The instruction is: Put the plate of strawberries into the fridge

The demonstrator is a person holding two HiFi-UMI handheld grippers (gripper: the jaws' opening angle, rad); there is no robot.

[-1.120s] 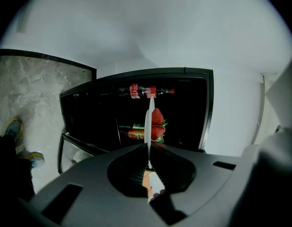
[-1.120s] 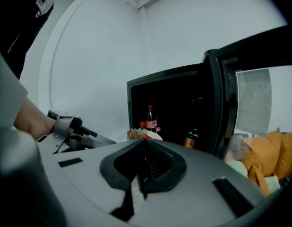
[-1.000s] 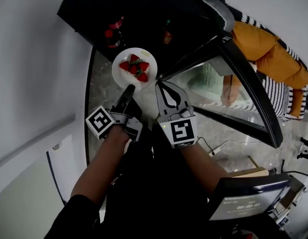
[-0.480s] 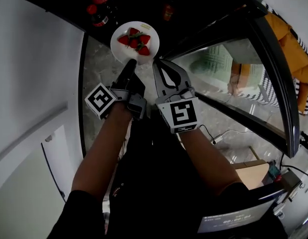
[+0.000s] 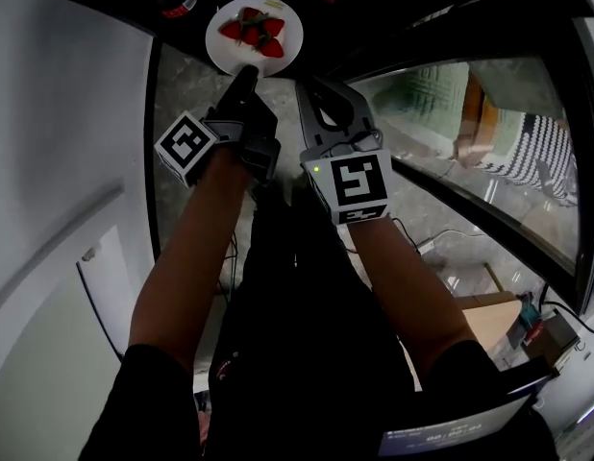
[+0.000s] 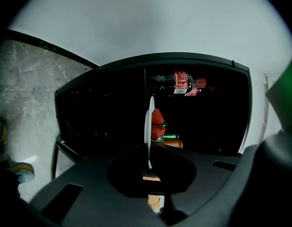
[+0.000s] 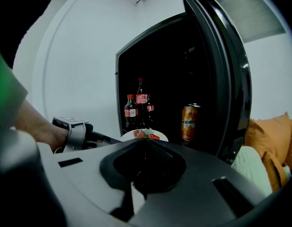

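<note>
A white plate (image 5: 278,41) with several red strawberries (image 5: 251,31) hangs at the mouth of the open black fridge (image 7: 160,70). My left gripper (image 5: 248,71) is shut on the plate's near rim. In the left gripper view the plate (image 6: 148,122) stands edge-on between the jaws, with strawberries (image 6: 157,117) on its right face. My right gripper (image 5: 308,86) is just right of the plate, jaws together, holding nothing. The right gripper view shows the plate (image 7: 136,133) in front of the fridge opening and the left gripper's body (image 7: 76,132) at left.
Inside the fridge stand red-labelled cola bottles (image 7: 132,111) and an orange can (image 7: 190,122). The glass fridge door (image 5: 470,142) is swung open on the right. A white wall (image 5: 57,113) is at left, marble floor (image 5: 186,94) below. Orange cushions (image 7: 273,136) lie at far right.
Both grippers have moved forward with the plate, which now sits closer to the fridge's dark opening. The left gripper's hold on the rim is unchanged.
</note>
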